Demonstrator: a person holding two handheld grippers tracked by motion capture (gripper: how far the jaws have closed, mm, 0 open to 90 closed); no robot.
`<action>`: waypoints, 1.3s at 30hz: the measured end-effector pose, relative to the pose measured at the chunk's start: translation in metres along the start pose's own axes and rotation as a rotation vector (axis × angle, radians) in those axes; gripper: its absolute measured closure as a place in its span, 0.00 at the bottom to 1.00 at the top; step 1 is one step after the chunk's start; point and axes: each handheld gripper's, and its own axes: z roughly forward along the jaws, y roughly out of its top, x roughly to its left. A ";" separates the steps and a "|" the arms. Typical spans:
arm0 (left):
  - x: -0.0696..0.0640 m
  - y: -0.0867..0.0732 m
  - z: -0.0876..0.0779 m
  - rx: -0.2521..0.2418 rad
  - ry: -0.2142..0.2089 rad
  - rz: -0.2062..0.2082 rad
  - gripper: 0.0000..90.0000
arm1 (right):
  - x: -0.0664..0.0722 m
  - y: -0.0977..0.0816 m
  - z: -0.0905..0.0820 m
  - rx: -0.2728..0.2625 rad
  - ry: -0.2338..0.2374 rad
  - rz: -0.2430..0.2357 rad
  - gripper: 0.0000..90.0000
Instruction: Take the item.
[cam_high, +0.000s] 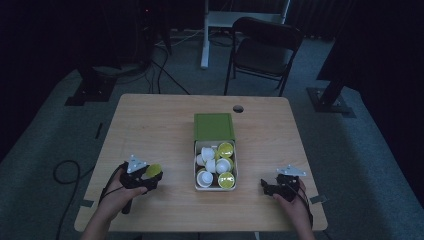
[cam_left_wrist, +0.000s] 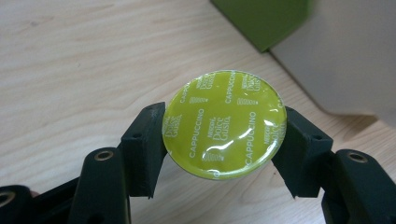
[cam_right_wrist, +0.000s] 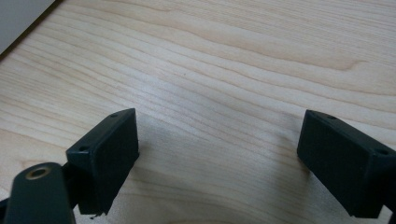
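Observation:
A coffee capsule (cam_left_wrist: 224, 125) with a yellow-green foil lid marked "Cappuccino" sits between the black jaws of my left gripper (cam_left_wrist: 224, 140), which is shut on it just above the wood. In the high view that gripper (cam_high: 150, 177) is at the table's front left, with the capsule (cam_high: 153, 170) at its tip. An open box (cam_high: 215, 167) in the table's middle holds several white and green-lidded capsules, its green lid (cam_high: 214, 126) folded back. My right gripper (cam_high: 267, 186) rests at the front right, and in its own view it (cam_right_wrist: 219, 149) stands open over bare wood.
The wooden table (cam_high: 150, 125) has a round cable hole (cam_high: 238, 108) near its far edge. A dark chair (cam_high: 265, 50) and a white desk leg (cam_high: 205, 35) stand beyond it. Cables lie on the grey floor at the left.

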 end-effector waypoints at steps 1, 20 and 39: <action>0.002 -0.002 0.000 0.002 0.001 -0.004 0.44 | 0.000 0.000 0.000 0.000 0.000 0.000 0.14; 0.029 -0.036 -0.001 0.048 0.068 -0.075 0.44 | 0.000 0.000 0.000 0.000 0.000 0.000 0.14; 0.038 -0.051 0.004 0.060 0.103 -0.103 0.44 | 0.000 0.000 0.000 0.000 0.000 0.000 0.14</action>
